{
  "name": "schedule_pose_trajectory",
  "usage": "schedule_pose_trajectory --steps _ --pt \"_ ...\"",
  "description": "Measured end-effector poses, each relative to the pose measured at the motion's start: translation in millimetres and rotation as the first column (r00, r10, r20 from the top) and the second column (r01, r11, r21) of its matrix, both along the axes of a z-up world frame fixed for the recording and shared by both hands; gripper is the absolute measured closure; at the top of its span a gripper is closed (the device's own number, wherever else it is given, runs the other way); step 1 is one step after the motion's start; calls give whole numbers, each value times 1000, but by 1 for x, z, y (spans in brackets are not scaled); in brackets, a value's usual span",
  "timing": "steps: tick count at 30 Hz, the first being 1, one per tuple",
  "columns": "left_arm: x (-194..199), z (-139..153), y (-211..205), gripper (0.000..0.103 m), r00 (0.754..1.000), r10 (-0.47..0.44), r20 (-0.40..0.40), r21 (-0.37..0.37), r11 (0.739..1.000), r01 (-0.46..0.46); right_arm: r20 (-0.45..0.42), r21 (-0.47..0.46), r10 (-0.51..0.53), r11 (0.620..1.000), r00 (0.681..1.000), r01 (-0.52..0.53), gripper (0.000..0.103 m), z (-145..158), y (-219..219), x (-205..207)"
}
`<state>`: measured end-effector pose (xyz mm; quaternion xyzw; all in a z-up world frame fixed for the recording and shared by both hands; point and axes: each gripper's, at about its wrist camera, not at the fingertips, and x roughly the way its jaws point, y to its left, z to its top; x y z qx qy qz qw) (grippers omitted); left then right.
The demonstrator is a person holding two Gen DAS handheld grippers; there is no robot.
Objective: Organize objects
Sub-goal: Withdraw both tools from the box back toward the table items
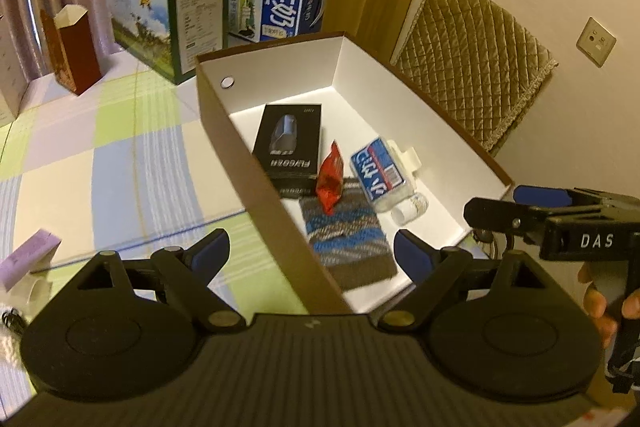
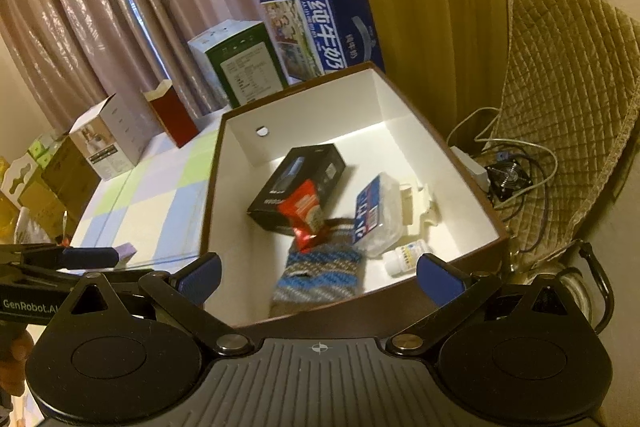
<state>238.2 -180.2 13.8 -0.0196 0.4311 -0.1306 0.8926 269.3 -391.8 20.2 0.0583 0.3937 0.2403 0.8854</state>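
Both tools open and empty, above the near end of the box.
Left tool (image 1: 308,251) straddles the box (image 1: 256,163) left wall; right tool (image 2: 318,273) has nothing between its jaws. Inside the box – black carton (image 1: 289,143), red packet (image 1: 330,183), water bottle (image 1: 378,175), knitted pouch (image 1: 346,239). Box sits on the checked table (image 1: 100,155).

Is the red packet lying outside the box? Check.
No, the red packet lies inside the box, against the black carton.

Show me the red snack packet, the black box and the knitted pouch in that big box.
red snack packet (image 1: 330,183), left wrist view, crinkled middle.
black box (image 1: 289,143), left wrist view, printed lid.
knitted pouch (image 2: 320,275), right wrist view, striped middle.
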Motion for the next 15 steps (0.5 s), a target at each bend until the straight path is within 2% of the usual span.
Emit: schedule_pose_trajectory --steps 15 --pt "-60 1 55 14 998 58 -17 -11 998 -58 -41 -11 83 996 996 -84 2 -9 49 -51"
